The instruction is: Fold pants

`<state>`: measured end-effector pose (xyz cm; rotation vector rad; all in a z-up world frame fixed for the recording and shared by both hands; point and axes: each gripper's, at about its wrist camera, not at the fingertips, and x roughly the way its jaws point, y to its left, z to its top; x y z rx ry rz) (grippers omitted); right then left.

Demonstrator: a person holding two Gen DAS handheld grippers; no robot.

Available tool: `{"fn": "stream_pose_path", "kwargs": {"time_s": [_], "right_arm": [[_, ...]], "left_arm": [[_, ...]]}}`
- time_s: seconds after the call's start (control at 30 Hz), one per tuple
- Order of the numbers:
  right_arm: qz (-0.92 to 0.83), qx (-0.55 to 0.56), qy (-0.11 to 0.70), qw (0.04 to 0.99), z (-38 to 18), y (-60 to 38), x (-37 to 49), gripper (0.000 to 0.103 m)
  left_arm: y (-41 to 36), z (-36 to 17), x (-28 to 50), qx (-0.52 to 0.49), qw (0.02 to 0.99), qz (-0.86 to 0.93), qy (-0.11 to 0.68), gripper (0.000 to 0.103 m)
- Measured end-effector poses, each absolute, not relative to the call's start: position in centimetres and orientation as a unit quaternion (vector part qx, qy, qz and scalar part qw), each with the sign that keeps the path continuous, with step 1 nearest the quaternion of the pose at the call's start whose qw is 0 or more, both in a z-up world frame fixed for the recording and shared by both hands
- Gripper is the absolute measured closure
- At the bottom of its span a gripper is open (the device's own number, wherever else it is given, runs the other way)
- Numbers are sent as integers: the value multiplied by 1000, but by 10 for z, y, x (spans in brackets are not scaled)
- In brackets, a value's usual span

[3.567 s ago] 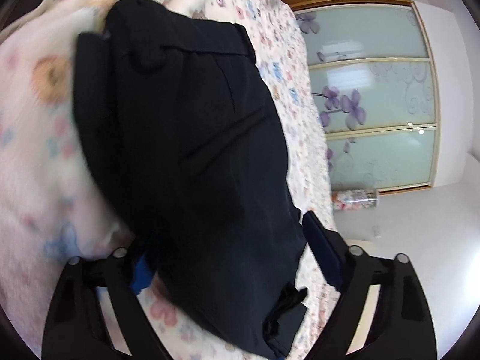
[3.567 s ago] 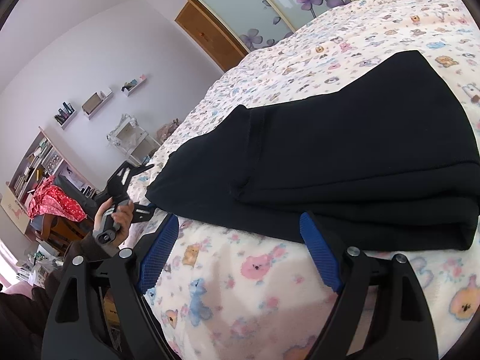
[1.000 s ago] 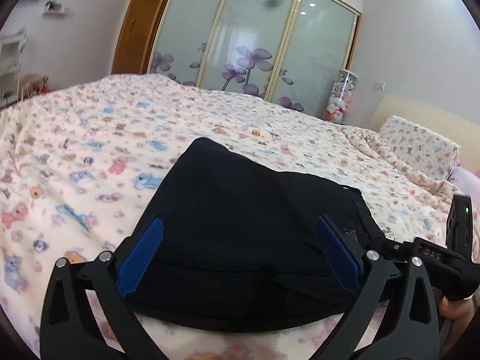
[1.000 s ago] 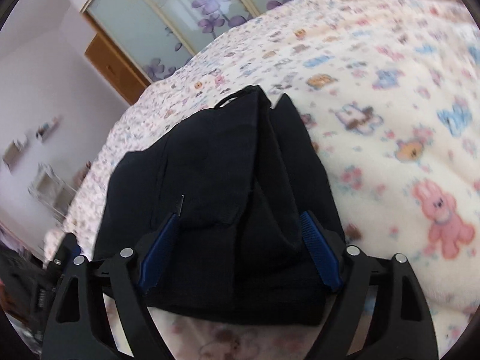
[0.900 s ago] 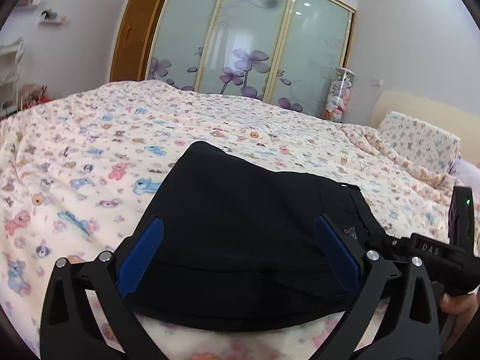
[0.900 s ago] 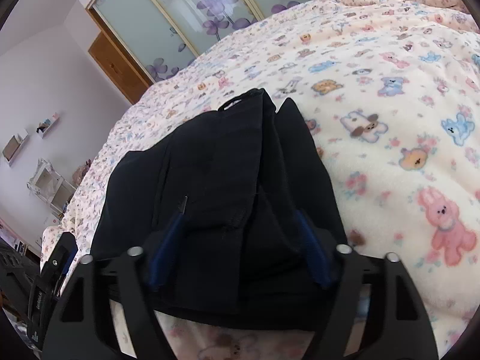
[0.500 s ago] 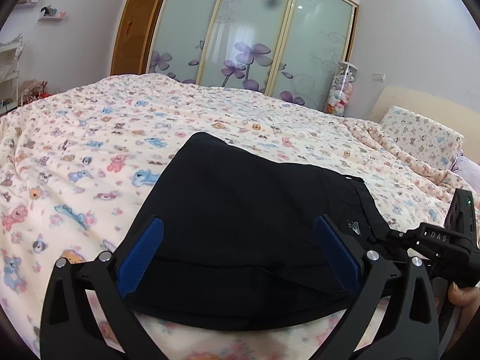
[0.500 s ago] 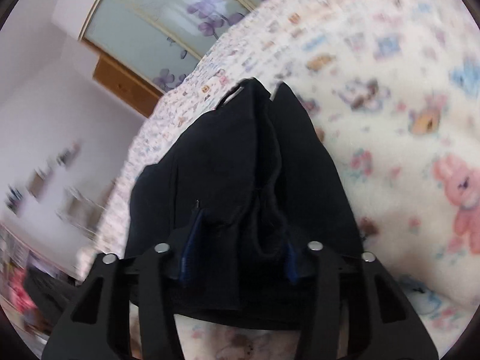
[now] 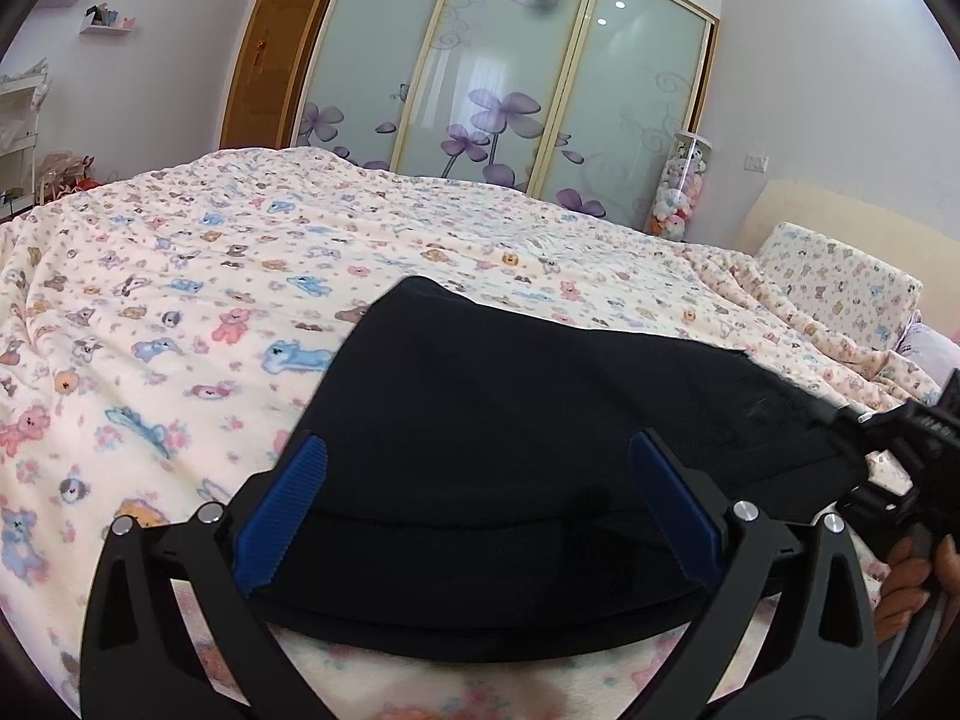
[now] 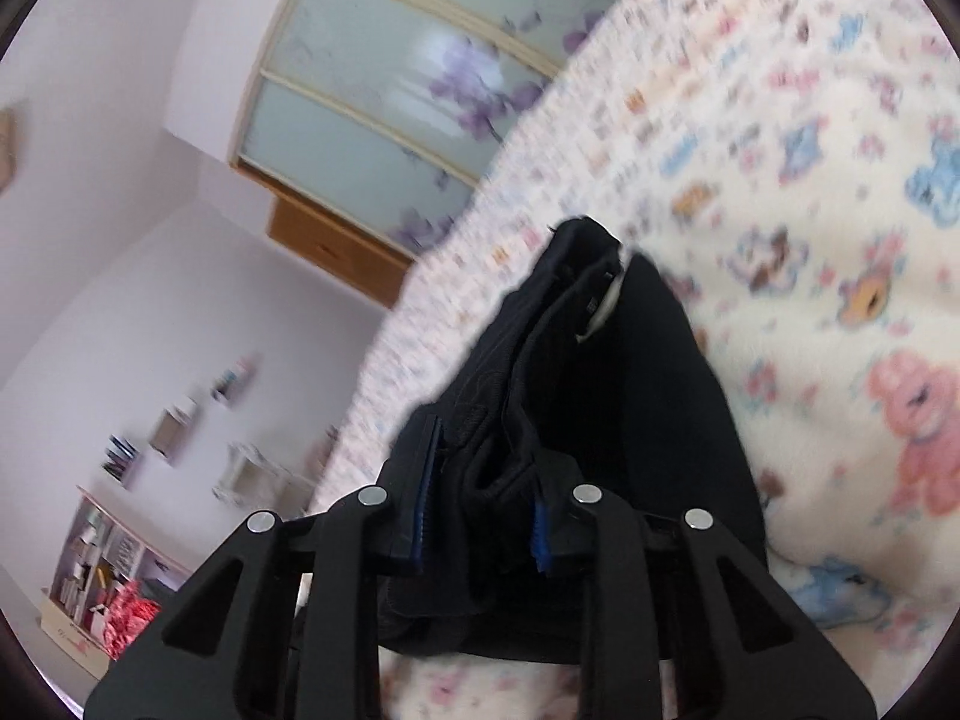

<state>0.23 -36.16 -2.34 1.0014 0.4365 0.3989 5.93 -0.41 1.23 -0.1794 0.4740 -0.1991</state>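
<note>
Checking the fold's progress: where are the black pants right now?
The black pants lie folded on the teddy-print bedspread, between the open left gripper; the right gripper pinches their right end.

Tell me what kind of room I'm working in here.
Most likely a bedroom: the black pants lie on a bed under a teddy-bear-print blanket, with a pillow against the headboard and a sliding-door wardrobe behind.

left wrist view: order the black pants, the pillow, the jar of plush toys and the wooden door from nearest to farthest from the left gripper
1. black pants: right between the left gripper's open fingers, on the bed.
2. pillow: far right, at the head of the bed.
3. jar of plush toys: beyond the bed, right of the wardrobe.
4. wooden door: back wall, upper left; too close to call against the jar.
</note>
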Motion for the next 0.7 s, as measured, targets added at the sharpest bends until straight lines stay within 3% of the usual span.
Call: {"fn": "stream_pose_path", "kwargs": {"time_s": [0.17, 0.23, 0.33, 0.4, 0.43, 0.57, 0.7], "right_arm": [[99, 432, 326, 835, -52, -355, 7, 77], [97, 438, 326, 832, -52, -357, 6, 76], [77, 377, 331, 862, -38, -347, 4, 66], [54, 341, 320, 882, -24, -343, 1, 49], [40, 328, 303, 894, -18, -342, -2, 46], [63, 256, 194, 945, 21, -329, -21, 46], [180, 235, 226, 928, 18, -293, -3, 46]], "left_arm": [[-1, 11, 62, -95, 962, -90, 240, 2], [1, 10, 64, -100, 961, -87, 245, 2], [5, 10, 65, -111, 959, -85, 246, 2], [9, 11, 67, -120, 958, -85, 244, 2], [10, 13, 67, -125, 959, -87, 239, 2], [14, 23, 62, -143, 963, -110, 199, 2], [3, 24, 66, -125, 963, -127, 201, 2]]}}
